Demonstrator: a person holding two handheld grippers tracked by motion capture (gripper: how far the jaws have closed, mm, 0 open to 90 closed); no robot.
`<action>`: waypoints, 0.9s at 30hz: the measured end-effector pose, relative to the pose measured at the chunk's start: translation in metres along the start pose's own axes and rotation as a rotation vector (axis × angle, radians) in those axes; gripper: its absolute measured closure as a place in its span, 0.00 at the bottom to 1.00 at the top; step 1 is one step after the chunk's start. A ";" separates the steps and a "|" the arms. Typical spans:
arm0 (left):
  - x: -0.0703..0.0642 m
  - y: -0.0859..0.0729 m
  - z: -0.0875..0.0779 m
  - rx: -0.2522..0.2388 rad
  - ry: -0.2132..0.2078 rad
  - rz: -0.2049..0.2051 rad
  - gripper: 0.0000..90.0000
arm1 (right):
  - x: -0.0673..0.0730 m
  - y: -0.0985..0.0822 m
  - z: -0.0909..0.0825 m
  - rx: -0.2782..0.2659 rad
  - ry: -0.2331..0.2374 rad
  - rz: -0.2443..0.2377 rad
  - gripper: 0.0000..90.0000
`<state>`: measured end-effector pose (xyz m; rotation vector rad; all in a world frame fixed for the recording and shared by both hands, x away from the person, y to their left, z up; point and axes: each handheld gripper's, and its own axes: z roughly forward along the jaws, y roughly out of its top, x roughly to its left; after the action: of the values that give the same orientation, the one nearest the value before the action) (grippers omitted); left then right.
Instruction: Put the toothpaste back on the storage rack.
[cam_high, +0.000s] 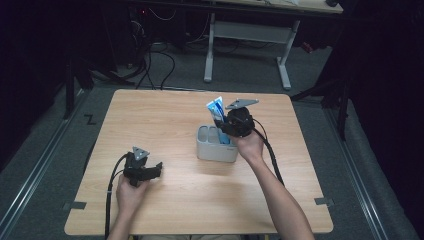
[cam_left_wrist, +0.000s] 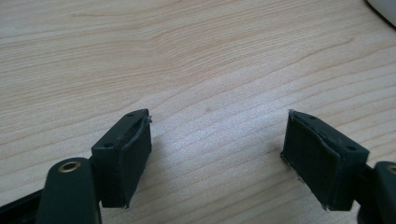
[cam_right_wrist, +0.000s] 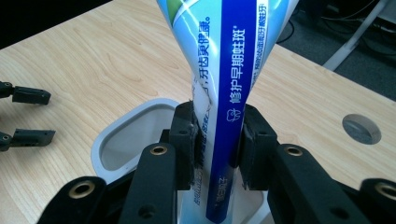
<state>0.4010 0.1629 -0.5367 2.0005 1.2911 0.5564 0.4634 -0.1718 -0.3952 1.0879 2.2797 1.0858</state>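
A blue and white toothpaste tube (cam_high: 216, 111) stands upright over a white holder cup (cam_high: 216, 145) near the middle of the wooden table. My right gripper (cam_high: 231, 125) is shut on the tube. In the right gripper view the tube (cam_right_wrist: 229, 70) rises between the two black pads (cam_right_wrist: 184, 140), above the open mouth of the holder cup (cam_right_wrist: 112, 140). My left gripper (cam_high: 156, 170) rests low over the table at the front left, open. In the left gripper view its pads (cam_left_wrist: 126, 154) stand wide apart over bare wood with nothing between them.
The wooden table (cam_high: 165, 115) has a round cable hole (cam_right_wrist: 362, 129) at one side. A white desk frame (cam_high: 250, 35) and cables stand on the grey floor behind it. In the right gripper view the left gripper's jaws (cam_right_wrist: 28, 114) show at the left edge.
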 end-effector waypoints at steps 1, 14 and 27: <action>0.000 0.000 0.000 -0.001 0.000 -0.001 0.27 | -0.001 -0.002 0.001 0.005 0.005 0.007 0.78; 0.000 0.000 0.000 0.000 0.000 -0.001 0.27 | 0.003 -0.009 0.002 0.015 0.009 -0.011 0.78; 0.000 0.000 0.000 0.000 0.000 -0.001 0.27 | 0.006 -0.012 0.004 0.025 0.015 -0.026 0.79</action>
<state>0.4010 0.1629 -0.5367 1.9999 1.2914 0.5557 0.4559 -0.1698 -0.4075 1.0601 2.3187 1.0617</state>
